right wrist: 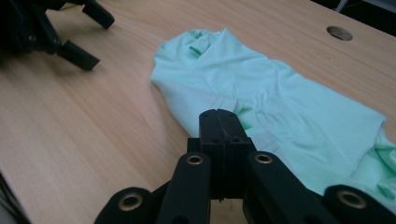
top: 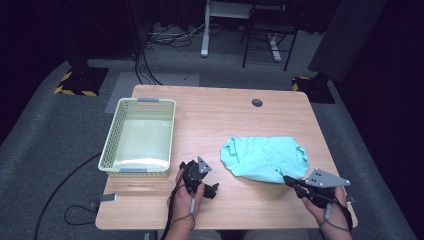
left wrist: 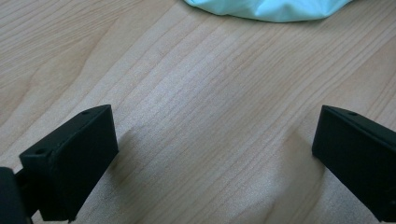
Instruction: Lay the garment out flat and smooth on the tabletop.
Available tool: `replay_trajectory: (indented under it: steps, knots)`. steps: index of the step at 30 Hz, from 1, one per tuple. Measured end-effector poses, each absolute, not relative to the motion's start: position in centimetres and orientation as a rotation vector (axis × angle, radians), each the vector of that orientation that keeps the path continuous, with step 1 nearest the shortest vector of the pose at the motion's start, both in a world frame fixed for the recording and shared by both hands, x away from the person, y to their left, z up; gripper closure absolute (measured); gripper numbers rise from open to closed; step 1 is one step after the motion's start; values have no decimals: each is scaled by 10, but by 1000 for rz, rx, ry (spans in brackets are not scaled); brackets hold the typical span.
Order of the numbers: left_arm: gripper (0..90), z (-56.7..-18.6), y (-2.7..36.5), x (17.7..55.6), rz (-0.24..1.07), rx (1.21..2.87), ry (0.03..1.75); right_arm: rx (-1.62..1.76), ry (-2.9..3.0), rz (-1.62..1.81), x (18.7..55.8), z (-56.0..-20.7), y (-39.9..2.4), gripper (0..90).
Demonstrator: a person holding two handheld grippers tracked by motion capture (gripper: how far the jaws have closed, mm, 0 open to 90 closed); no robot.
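One mint-green garment (top: 265,158) lies crumpled in a rounded heap on the right half of the counter (top: 220,112), its thin, smooth knit fabric creased into soft folds. The counter is pale wood-grain laminate with one round cable hole (top: 257,102). One pale green plastic basket (top: 114,134), rectangular with perforated walls, stands at the left. The left gripper (top: 209,186) rests with jaws spread over bare wood. The right gripper (right wrist: 223,126) has jaws pressed together at the garment's near edge; whether cloth is pinched cannot be told.
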State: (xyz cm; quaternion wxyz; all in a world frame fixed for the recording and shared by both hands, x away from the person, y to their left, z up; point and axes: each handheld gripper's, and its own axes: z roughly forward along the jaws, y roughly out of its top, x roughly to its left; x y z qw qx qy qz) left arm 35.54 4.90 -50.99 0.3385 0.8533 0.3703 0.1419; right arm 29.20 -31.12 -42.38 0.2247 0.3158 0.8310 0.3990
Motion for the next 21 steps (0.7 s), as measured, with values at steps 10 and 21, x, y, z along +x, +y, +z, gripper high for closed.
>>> replay_trajectory:
  steps: [10,21]
  knots:
    - [1,-510,49,355,369,2223,965,859,2241,1196,261,-420,-320,666]
    - [1,-510,49,355,368,2224,967,919,2254,1124,310,-439,-311,604]
